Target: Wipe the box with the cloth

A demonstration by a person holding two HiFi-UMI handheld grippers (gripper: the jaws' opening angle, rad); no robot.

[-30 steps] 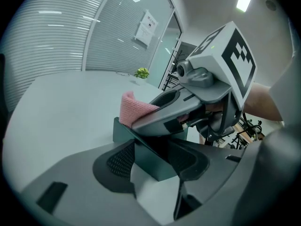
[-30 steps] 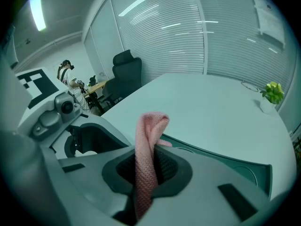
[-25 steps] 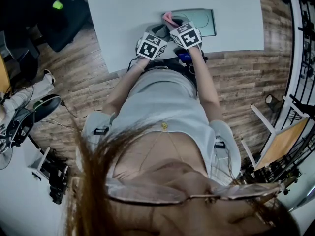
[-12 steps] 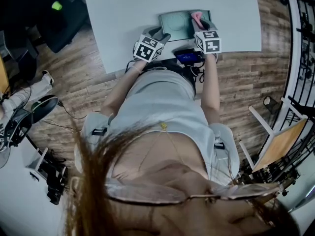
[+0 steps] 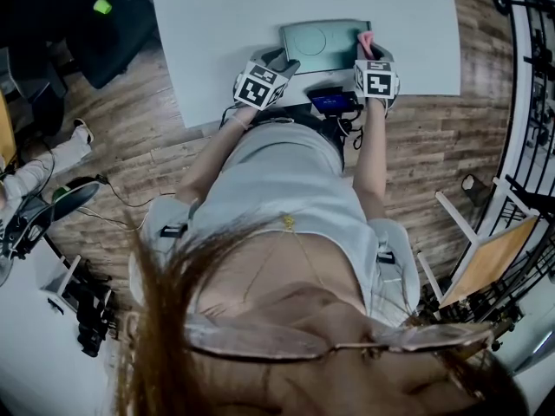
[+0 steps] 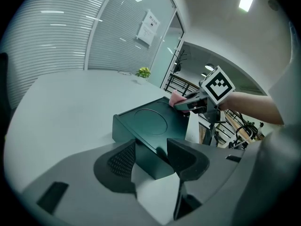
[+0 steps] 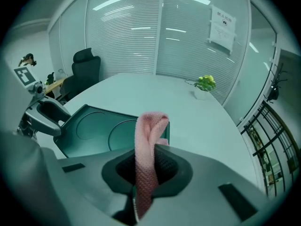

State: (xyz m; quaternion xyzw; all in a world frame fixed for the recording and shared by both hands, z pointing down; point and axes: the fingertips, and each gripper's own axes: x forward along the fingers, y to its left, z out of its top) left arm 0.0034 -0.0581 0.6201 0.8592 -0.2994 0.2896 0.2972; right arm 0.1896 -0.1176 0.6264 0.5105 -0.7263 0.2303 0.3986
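A flat dark-green box [image 5: 323, 45] with a circle pressed into its lid lies near the front edge of the white table [image 5: 217, 24]. My left gripper [image 5: 284, 63] holds the box's near left corner; in the left gripper view the corner of the box [image 6: 146, 126] sits between both pads of that gripper [image 6: 150, 157]. My right gripper [image 5: 368, 52] is shut on a folded pink cloth [image 5: 366, 41] at the box's right end. From the right gripper view the cloth [image 7: 149, 140] stands up out of the gripper [image 7: 148, 166], with the box [image 7: 108, 131] just beyond it.
A small potted plant [image 7: 204, 86] stands far back on the table. A phone with a lit screen [image 5: 332, 102] is at the table's front edge between my arms. An office chair [image 7: 84, 69] sits beyond the table's left side, and a metal railing [image 5: 533, 76] runs along the right.
My right gripper has carried the pink cloth across the lid from the box's left end to its right end. The left gripper has stayed at the box's near left corner.
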